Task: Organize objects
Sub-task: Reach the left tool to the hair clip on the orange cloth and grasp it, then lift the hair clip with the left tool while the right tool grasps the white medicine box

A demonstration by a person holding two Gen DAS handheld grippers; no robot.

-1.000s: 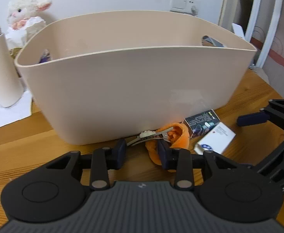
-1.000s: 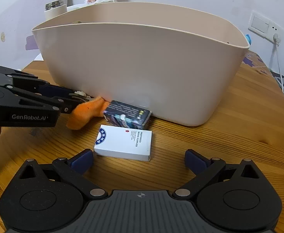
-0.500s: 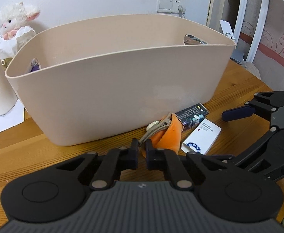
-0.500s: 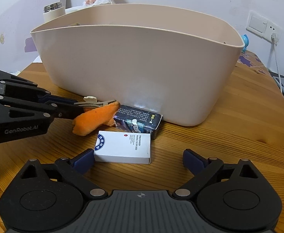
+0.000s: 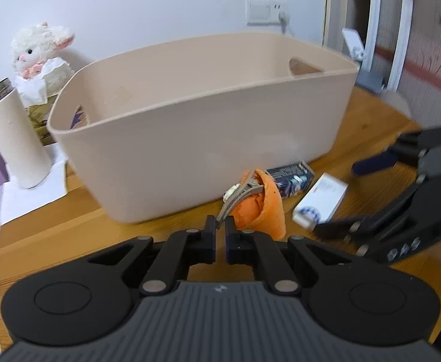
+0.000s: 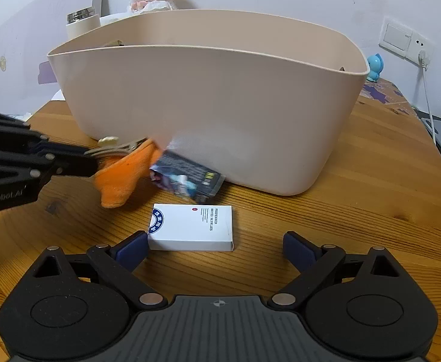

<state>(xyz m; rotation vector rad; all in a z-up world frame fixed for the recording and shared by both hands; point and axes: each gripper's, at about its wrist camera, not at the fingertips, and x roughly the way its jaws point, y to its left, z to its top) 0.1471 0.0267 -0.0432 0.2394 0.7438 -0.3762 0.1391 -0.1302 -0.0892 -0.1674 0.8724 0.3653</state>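
Observation:
My left gripper (image 5: 220,226) is shut on the tail of a metal hair clip (image 5: 241,193) that is clamped onto an orange cloth piece (image 5: 264,208). The clip and the cloth hang just above the wooden table, in front of the beige bin (image 5: 205,126). In the right wrist view the left gripper (image 6: 84,160) holds the clip (image 6: 114,150) and the cloth (image 6: 121,178) at the left. A dark printed box (image 6: 187,175) leans tilted against the bin (image 6: 214,105). My right gripper (image 6: 217,244) is open, with a white box (image 6: 193,226) lying flat near its left finger.
A plush lamb (image 5: 39,48) and a white thermos (image 5: 15,138) stand left of the bin, on white paper (image 5: 33,193). A blue figurine (image 6: 374,68) and a plugged-in wall socket (image 6: 407,40) are at the far right. Bare wood lies right of the boxes.
The left gripper's jaws closed on the hair clip and lifted it with the orange cloth off the table. The dark box now sits tilted. The right gripper stayed in place, open.

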